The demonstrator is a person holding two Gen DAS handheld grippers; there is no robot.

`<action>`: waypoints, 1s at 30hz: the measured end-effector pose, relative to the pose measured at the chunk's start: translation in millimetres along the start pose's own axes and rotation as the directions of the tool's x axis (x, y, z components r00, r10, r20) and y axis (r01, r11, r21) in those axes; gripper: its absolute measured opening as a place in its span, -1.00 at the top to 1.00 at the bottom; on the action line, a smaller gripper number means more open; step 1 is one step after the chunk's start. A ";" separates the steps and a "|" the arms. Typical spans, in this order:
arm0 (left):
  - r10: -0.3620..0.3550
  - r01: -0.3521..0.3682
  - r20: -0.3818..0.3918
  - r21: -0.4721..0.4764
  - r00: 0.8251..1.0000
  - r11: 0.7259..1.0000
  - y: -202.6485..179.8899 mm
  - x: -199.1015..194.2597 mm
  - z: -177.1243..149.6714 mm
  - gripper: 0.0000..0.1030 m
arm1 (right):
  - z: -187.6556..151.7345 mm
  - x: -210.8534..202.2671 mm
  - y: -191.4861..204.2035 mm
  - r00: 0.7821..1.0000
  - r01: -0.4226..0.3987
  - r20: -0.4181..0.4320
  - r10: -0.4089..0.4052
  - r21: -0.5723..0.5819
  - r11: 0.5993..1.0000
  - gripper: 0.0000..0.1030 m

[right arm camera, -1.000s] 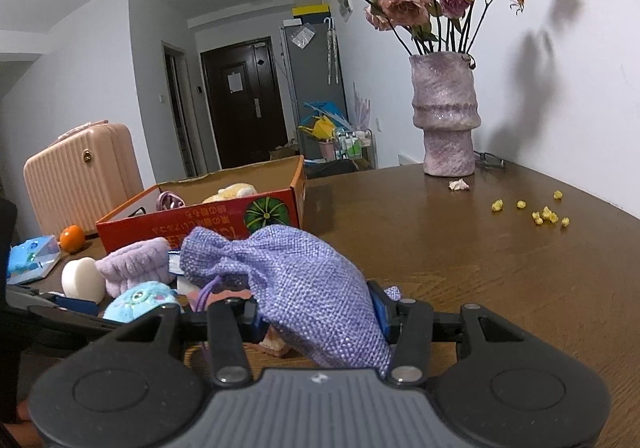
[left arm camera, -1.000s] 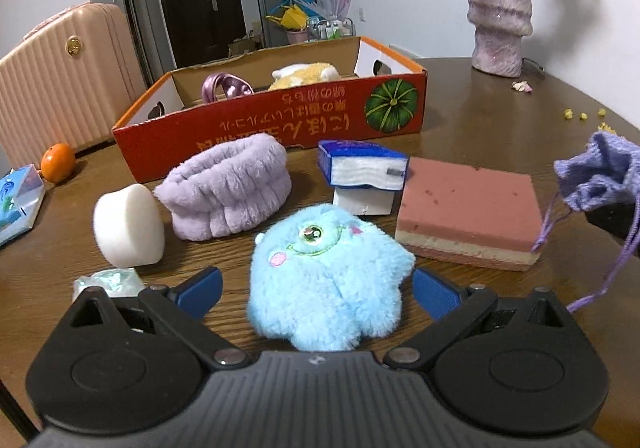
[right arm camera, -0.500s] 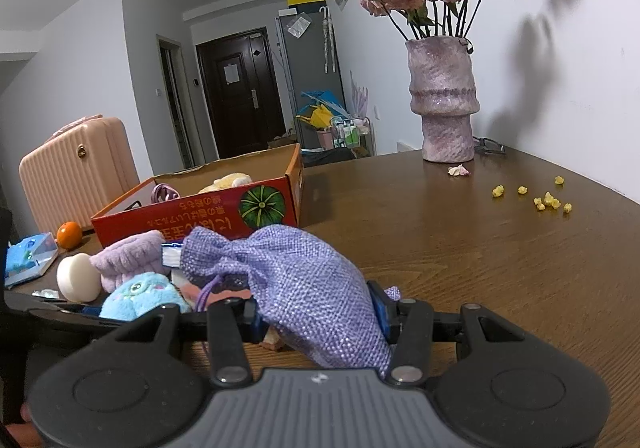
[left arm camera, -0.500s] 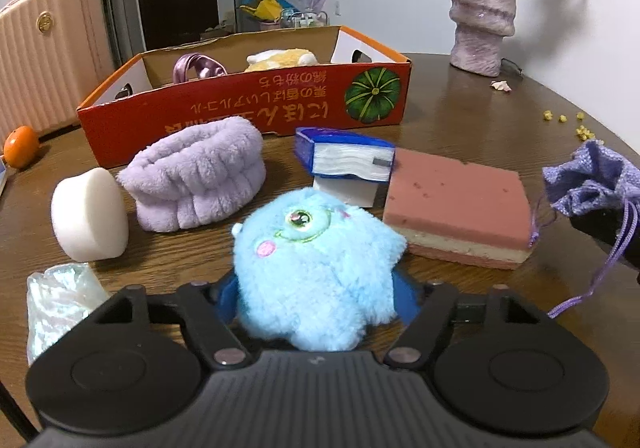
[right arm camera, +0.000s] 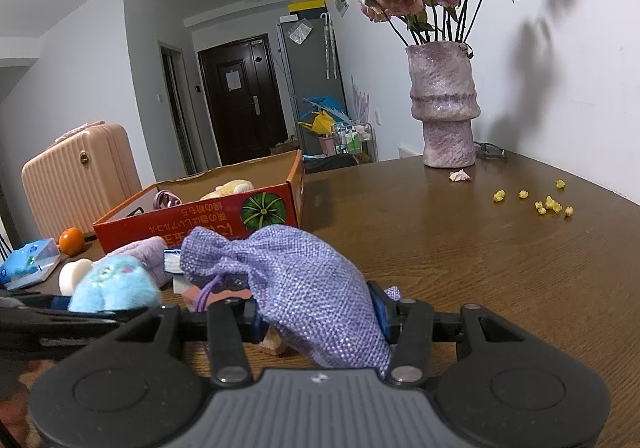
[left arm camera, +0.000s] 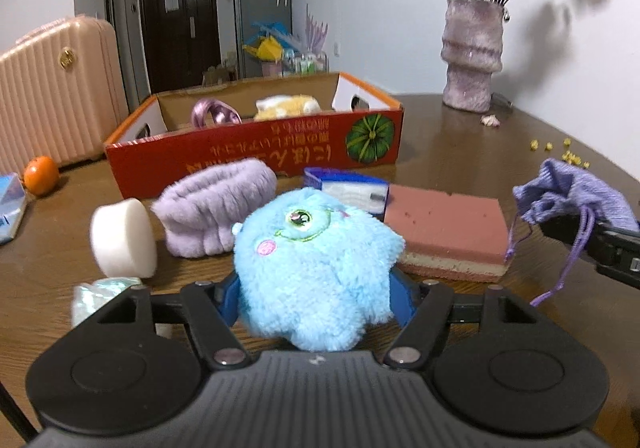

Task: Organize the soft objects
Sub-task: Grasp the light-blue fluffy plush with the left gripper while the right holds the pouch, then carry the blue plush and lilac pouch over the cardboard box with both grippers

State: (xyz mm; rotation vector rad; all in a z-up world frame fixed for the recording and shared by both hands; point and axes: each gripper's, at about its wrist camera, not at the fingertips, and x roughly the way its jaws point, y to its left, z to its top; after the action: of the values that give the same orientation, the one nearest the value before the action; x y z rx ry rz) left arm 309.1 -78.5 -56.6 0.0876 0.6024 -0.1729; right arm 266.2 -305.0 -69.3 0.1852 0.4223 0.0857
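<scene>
Clamping blue plush (left arm camera: 316,268), left gripper (left arm camera: 316,298), right gripper (right arm camera: 316,314) pinching purple pouch (right arm camera: 296,284).

**Count of things on the table**

One blue plush (left arm camera: 316,268), one purple pouch (right arm camera: 296,284), one lilac headband (left arm camera: 212,218), one white sponge (left arm camera: 122,244), one pink sponge block (left arm camera: 448,232), one red box (left arm camera: 256,152), one orange (left arm camera: 40,180), one vase (right arm camera: 444,104).

— What changed on the left?
— The left gripper (left arm camera: 316,298) closed on the blue plush toy (left arm camera: 316,272) and lifted it off the table (left arm camera: 460,152).
— And the view?
— Tilted upward, higher.
</scene>
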 end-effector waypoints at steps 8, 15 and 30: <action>0.042 -0.042 0.113 -0.005 0.993 0.999 11.4 -40.1 -4.3 -0.35 | -0.1 -3.3 3.3 1.000 -0.006 0.030 0.007 -0.020 1.000 0.09; 0.067 -0.062 0.165 -0.038 0.984 0.997 26.2 -63.8 -9.4 -0.35 | -0.8 -8.1 8.6 0.998 -0.002 0.061 0.005 -0.048 0.999 0.09; 0.096 -0.083 0.199 -0.072 0.975 0.994 39.4 -85.1 -13.3 -0.36 | -1.1 -22.0 25.5 0.993 -0.011 0.116 0.025 -0.116 0.993 0.09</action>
State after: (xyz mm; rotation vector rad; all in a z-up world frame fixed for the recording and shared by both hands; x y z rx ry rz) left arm 240.0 -26.4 -17.8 0.0351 0.3993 -0.0735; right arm 244.6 -282.5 -56.5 0.0798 0.2981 0.1161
